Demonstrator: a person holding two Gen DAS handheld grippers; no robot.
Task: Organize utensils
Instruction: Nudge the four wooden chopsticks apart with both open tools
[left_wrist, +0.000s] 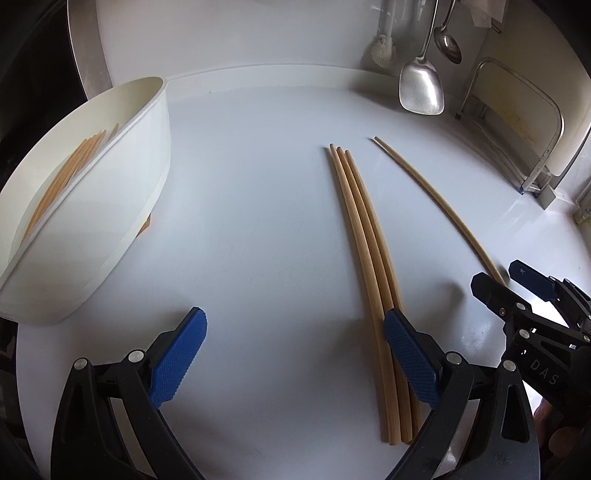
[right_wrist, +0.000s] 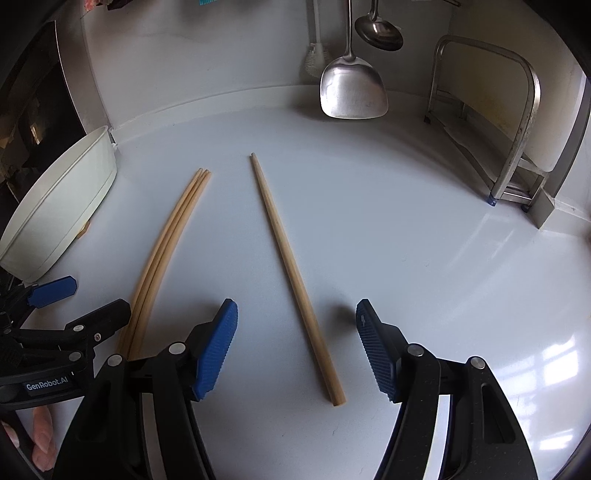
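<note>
Three wooden chopsticks (left_wrist: 364, 254) lie side by side on the white counter (left_wrist: 258, 229). My left gripper (left_wrist: 293, 356) is open above the counter; its right pad (left_wrist: 410, 360) overlaps the near part of that bundle, and nothing is pressed between the pads. A single chopstick (right_wrist: 291, 273) lies apart to the right, between the fingers of my open right gripper (right_wrist: 295, 350), untouched by either pad. The bundle (right_wrist: 166, 243) and the left gripper (right_wrist: 83, 301) show at the left of the right wrist view. A white oval container (left_wrist: 122, 206) at the left holds several more chopsticks (left_wrist: 62, 177).
A steel spatula (right_wrist: 352, 88), a ladle (right_wrist: 378, 31) and a white brush (right_wrist: 317, 55) hang on the back wall. A metal rack (right_wrist: 513, 122) stands at the right against the wall. A hand's fingers (right_wrist: 42, 435) show at the lower left.
</note>
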